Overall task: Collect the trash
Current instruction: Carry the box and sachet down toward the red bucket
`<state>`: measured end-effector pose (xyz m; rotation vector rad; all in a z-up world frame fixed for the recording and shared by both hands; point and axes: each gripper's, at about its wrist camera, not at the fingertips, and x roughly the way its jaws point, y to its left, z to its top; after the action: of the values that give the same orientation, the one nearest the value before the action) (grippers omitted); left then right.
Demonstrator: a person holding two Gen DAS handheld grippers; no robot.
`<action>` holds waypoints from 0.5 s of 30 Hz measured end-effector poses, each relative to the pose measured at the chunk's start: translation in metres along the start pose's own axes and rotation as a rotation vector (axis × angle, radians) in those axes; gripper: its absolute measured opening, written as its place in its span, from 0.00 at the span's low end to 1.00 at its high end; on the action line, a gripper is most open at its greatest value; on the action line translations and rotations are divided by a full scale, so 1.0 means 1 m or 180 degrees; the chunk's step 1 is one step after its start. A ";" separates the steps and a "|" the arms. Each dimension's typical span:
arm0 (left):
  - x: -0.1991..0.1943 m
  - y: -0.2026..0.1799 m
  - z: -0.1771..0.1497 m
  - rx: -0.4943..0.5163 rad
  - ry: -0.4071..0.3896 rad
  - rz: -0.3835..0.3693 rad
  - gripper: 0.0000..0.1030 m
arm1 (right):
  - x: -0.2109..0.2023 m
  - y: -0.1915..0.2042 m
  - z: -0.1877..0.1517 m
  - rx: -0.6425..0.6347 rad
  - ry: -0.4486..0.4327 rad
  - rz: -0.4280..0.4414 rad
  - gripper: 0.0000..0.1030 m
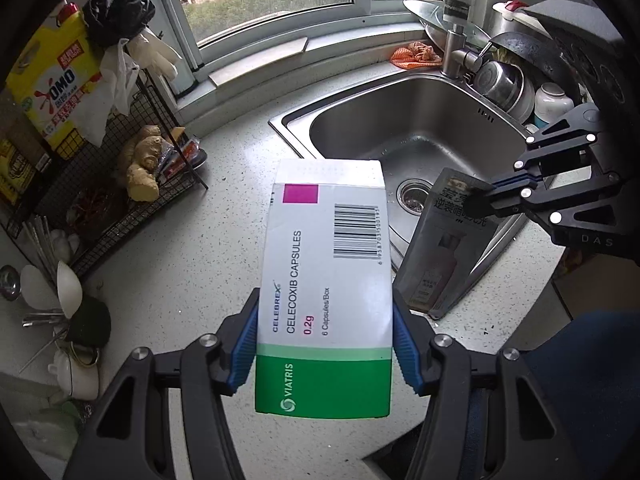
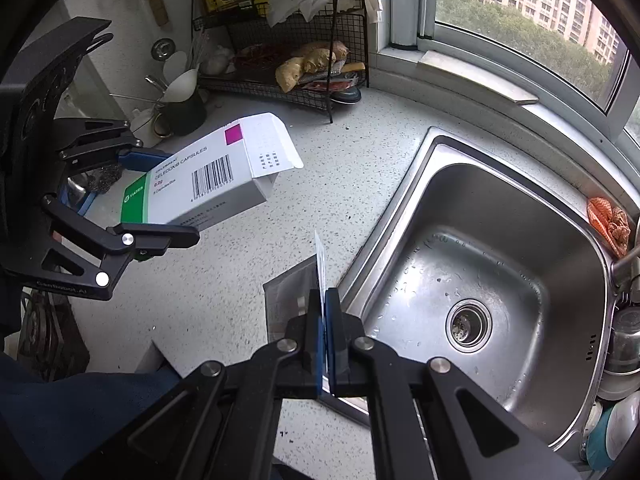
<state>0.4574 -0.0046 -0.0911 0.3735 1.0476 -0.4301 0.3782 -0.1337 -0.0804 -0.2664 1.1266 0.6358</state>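
We are carrying two pieces of trash at once, so the pickup looks finished and the carry to a bin is the step in hand. Our left tongs [image 1: 325, 354] are clamping the medicine box [image 1: 326, 280] by its long sides, at the centre of the left wrist view, clear of the speckled surface [image 1: 192, 256]. Our right tongs [image 2: 325, 334] are pressed together, pinching a flat grey sachet [image 2: 292, 300] edge-on, low in the middle of the right wrist view, beside the sink [image 2: 400, 184] rim. No bin is showing in either view, so we judge the next move calls for turning to find one, then spreading each pair over it.
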 end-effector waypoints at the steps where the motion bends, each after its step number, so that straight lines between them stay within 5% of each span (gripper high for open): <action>1: -0.006 -0.008 -0.004 -0.0030 -0.0002 0.0055 0.55 | -0.006 0.001 -0.006 -0.0024 -0.0023 0.0024 0.01; 15: -0.067 -0.140 -0.081 -0.0525 0.0028 0.0410 0.55 | -0.065 0.021 -0.109 -0.0499 -0.0176 0.0324 0.01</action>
<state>0.2971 -0.0739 -0.0810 0.2939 1.0531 -0.2251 0.2659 -0.1942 -0.0653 -0.3252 1.0435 0.8188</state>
